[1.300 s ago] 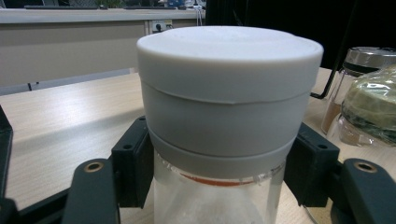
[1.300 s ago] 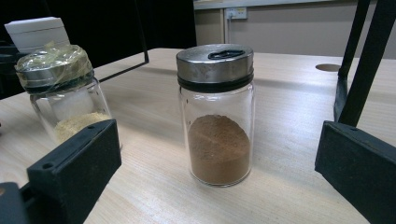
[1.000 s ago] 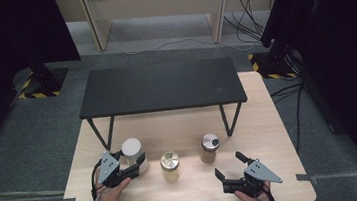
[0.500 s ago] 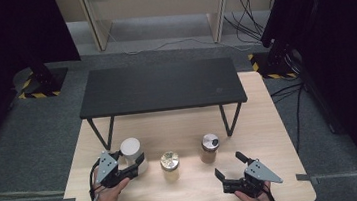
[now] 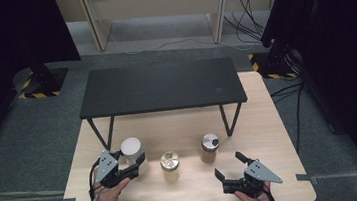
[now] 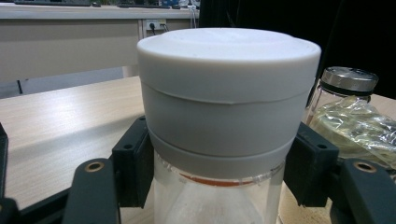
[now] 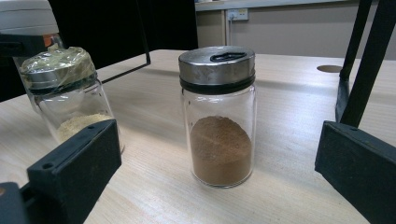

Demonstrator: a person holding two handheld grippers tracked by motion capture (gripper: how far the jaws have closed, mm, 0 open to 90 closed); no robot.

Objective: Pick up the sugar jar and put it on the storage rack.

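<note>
left gripper [image 5: 138, 164]: jaws stayed clamped on white-capped jar [image 5: 131, 150], no shift; lift looked next.
right gripper [image 5: 229, 166]: jaws wide, idle at 5 o'clock of brown spice jar [image 5: 210, 148].

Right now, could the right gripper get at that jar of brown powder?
Probably yes. The right gripper has its jaws open, and the brown powder jar stands upright ahead between them with bare table around it. The plastic-wrapped jar stands off to one side.

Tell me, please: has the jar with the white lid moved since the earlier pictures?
No. The white-lidded jar stands at the same spot by the black shelf's left leg, with the left gripper shut on it.
</note>
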